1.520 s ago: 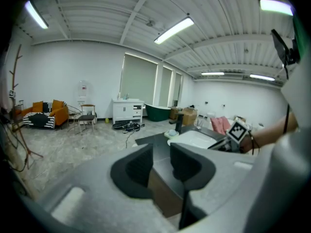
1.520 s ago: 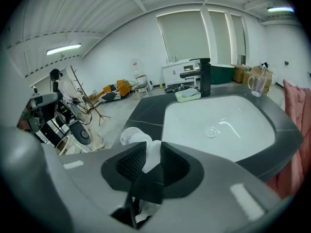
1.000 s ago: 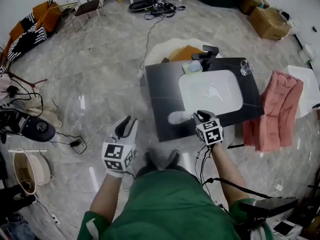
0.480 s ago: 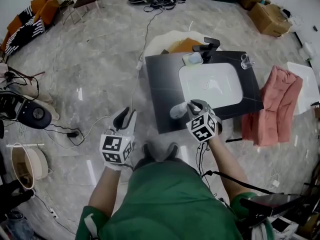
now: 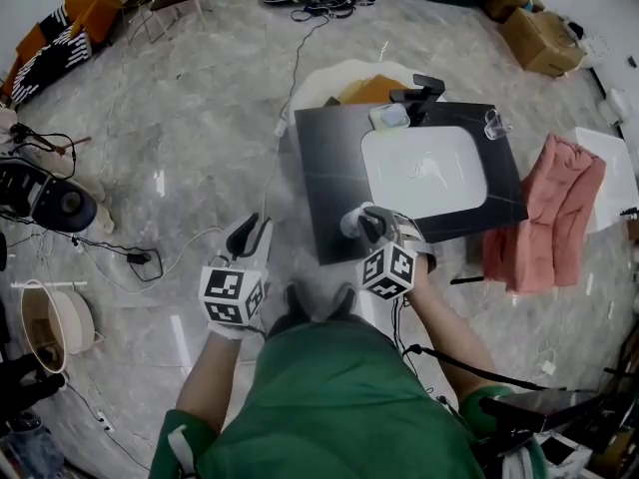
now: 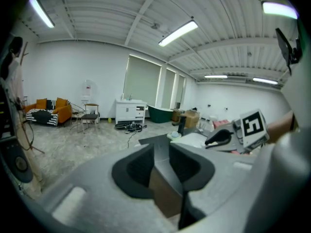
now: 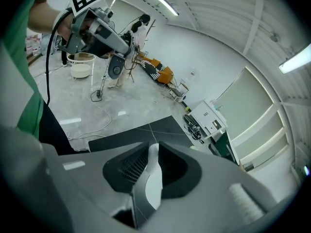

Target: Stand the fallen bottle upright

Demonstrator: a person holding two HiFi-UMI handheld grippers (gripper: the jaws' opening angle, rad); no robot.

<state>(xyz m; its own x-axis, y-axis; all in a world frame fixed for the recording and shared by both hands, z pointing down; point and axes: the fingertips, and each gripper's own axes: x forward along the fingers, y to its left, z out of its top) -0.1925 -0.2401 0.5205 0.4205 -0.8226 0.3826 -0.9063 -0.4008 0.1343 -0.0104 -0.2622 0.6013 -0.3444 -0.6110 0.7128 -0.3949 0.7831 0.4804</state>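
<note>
The bottle [image 5: 350,222] is pale and translucent and hangs over the front edge of the black counter [image 5: 329,178]. My right gripper [image 5: 373,230] is shut on it, rolled over so its marker cube faces me. In the right gripper view the white bottle [image 7: 153,181] fills the gap between the dark pads, tilted rather than flat. My left gripper [image 5: 252,239] hovers over the floor to the left of the counter, a little apart from it. Its jaws are closing with nothing between them. In the left gripper view, the left gripper [image 6: 168,152] frames only the counter's corner.
The counter holds a white basin [image 5: 424,173], a black tap [image 5: 423,90], a soap dish [image 5: 388,117] and a clear glass [image 5: 496,124]. A pink towel [image 5: 554,208] hangs to the right. Cables [image 5: 150,257] trail over the floor on the left, near a round basket [image 5: 55,322].
My right gripper has moved left along the counter's front edge and rolled over, swinging the bottle up out of its flat lie. My left gripper has stayed in place.
</note>
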